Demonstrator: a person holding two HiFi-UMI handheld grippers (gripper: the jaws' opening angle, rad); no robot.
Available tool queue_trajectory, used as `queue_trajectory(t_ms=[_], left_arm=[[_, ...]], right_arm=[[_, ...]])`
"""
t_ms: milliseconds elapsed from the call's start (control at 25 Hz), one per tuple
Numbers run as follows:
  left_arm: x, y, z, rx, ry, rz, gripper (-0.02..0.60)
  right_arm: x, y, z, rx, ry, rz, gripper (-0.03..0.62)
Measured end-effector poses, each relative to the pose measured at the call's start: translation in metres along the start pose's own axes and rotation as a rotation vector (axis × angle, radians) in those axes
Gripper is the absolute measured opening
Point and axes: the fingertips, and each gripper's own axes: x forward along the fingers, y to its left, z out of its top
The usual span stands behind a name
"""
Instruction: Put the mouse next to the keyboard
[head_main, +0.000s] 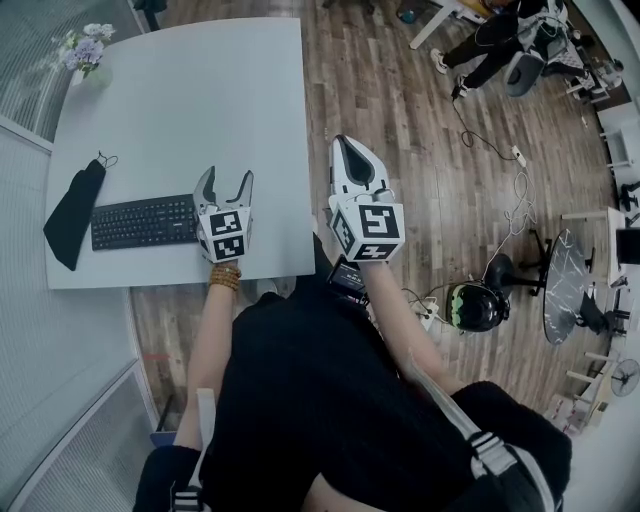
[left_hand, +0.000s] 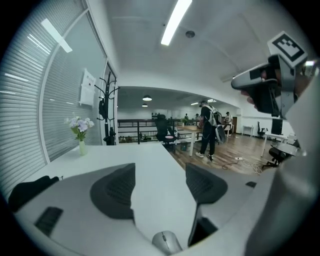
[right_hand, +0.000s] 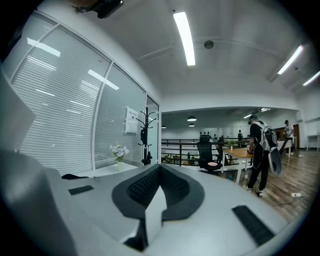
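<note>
Mouse: the small silver-grey, smooth-domed plastic mouse (left_hand: 166, 242) lies right under your left gripper (left_hand: 160, 186), low between its parted, empty jaws. Its long axis seems to run along them.
Nearer hand: left. Your right gripper (right_hand: 159, 172) is clenched on nothing, off to the right past the table edge.
Keyboard: flat black keyboard (head_main: 143, 221), just left of the left gripper.
Table: white, matte, smooth (head_main: 200, 90).
</note>
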Motion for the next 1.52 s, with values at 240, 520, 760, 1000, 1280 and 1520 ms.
queue_trajectory(t_ms=[240,520,760,1000,1280,1520], left_arm=[[-0.019,-0.006,0.069,0.025,-0.147,-0.001,0.319],[-0.044,-0.015,0.139,0.057,-0.286,0.001,0.314],[-0.066,-0.028,0.174,0.074,-0.362,-0.020,0.304],[-0.091,-0.043,0.197,0.091,-0.420,-0.044,0.291],[-0.109,-0.050,0.201,0.077,-0.448,-0.043,0.268],[-0.113,-0.050,0.191,0.053,-0.441,-0.031,0.239]], right_arm=[[-0.009,0.000,0.006,-0.003,-0.018,0.000,-0.002],[-0.017,0.003,0.020,0.003,-0.049,0.016,-0.002],[-0.027,0.008,0.029,-0.003,-0.072,0.028,-0.002],[-0.036,0.015,0.034,-0.011,-0.087,0.042,-0.002],[-0.043,0.023,0.030,-0.016,-0.085,0.051,-0.002],[-0.047,0.029,0.023,-0.034,-0.071,0.057,-0.002]])
